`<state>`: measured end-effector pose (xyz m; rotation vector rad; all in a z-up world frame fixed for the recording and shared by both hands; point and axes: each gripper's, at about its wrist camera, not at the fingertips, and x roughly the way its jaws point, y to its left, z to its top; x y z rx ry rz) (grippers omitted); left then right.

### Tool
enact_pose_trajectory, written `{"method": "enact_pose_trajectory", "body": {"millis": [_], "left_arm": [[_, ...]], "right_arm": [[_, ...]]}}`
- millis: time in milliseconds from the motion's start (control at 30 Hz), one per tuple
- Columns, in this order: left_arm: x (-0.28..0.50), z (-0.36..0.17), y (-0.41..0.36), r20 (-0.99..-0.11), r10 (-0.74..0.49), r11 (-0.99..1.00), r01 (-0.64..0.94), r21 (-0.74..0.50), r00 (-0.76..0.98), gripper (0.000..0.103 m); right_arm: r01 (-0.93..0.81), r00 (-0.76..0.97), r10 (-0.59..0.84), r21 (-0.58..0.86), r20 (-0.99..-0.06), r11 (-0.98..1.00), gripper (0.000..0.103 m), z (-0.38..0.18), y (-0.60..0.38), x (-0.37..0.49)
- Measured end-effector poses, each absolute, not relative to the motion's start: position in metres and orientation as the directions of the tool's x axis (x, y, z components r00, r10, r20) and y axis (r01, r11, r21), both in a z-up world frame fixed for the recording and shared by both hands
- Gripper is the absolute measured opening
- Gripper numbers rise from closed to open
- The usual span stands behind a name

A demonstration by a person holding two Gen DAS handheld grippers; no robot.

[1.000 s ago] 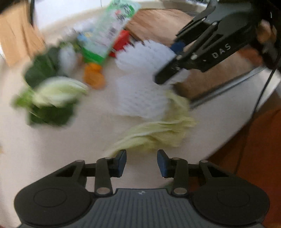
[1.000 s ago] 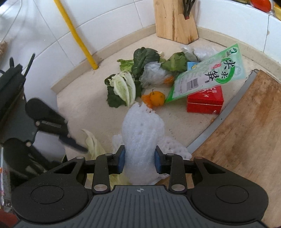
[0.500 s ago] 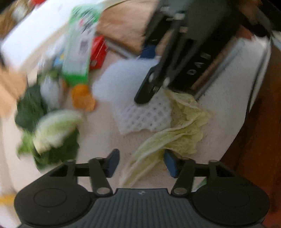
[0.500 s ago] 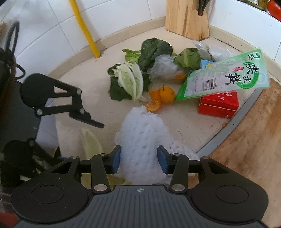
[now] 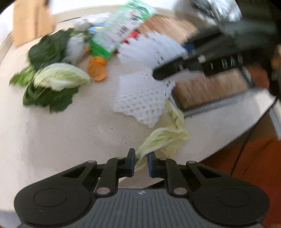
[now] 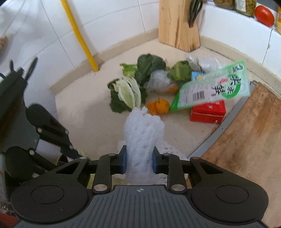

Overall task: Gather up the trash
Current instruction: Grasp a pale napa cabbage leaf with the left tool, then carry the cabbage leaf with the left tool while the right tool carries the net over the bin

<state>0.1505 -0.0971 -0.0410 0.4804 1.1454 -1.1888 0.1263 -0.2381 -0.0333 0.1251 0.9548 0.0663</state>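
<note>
Now two tongs are at work over the pale surface (image 6: 84, 108). The left tongs (image 5: 141, 163) are closing, and the stem end of one pale cabbage leaf (image 5: 163, 138) sits between the blue pads, which look to be pinching it. That leaf lies near the front edge of the surface, just below a flat white foam net (image 5: 140, 100). The right tongs (image 6: 138, 162) are closing too, and they squeeze a second white foam net (image 6: 143, 135), which stands up tall between the pads. So there are two foam nets, one flat and one held. Farther back lies a pile of trash: one green and white food bag (image 6: 214, 89) resting on one red box (image 6: 208, 113), one orange peel (image 6: 158, 106), one half cabbage (image 6: 128, 93) on dark green leaves (image 6: 149, 66), and some clear plastic wrap (image 6: 159, 80). One wooden knife block (image 6: 177, 24) stands in the corner by the white tiles. One wooden cutting board (image 6: 249, 131) lies on the right. One yellow pole (image 6: 79, 35) leans on the wall. One red tomato (image 6: 264, 13) sits on the ledge up high.
</note>
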Motion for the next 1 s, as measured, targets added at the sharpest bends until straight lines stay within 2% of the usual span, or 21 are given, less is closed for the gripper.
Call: {"method": "enact_pose_trajectory", "body": {"millis": [200, 267, 467, 667, 1000], "left_arm": [[0.157, -0.048, -0.081, -0.809, -0.588, 0.494, 0.786, -0.372, -0.014, 0.007], [0.159, -0.049, -0.075, -0.764, -0.645, 0.521, 0.732, -0.438, 0.002, 0.007], [0.163, -0.035, -0.047, -0.665, -0.739, 0.569, 0.626, -0.533, 0.106, 0.007], [0.165, -0.022, -0.027, -0.594, -0.773, 0.600, 0.562, -0.569, 0.224, 0.007], [0.167, -0.011, 0.004, -0.526, -0.765, 0.643, 0.485, -0.593, 0.370, 0.007]], "right_arm": [[0.019, 0.578, 0.107, 0.144, -0.809, 0.989, 0.033, -0.038, -0.235, 0.126], [0.031, 0.576, 0.102, 0.146, -0.811, 0.989, 0.033, -0.041, -0.235, 0.126], [0.015, 0.599, 0.113, 0.153, -0.793, 0.988, 0.033, -0.037, -0.225, 0.124], [-0.008, 0.625, 0.124, 0.152, -0.771, 0.988, 0.032, -0.030, -0.217, 0.126], [-0.066, 0.662, 0.157, 0.151, -0.733, 0.986, 0.032, -0.014, -0.200, 0.135]]}}
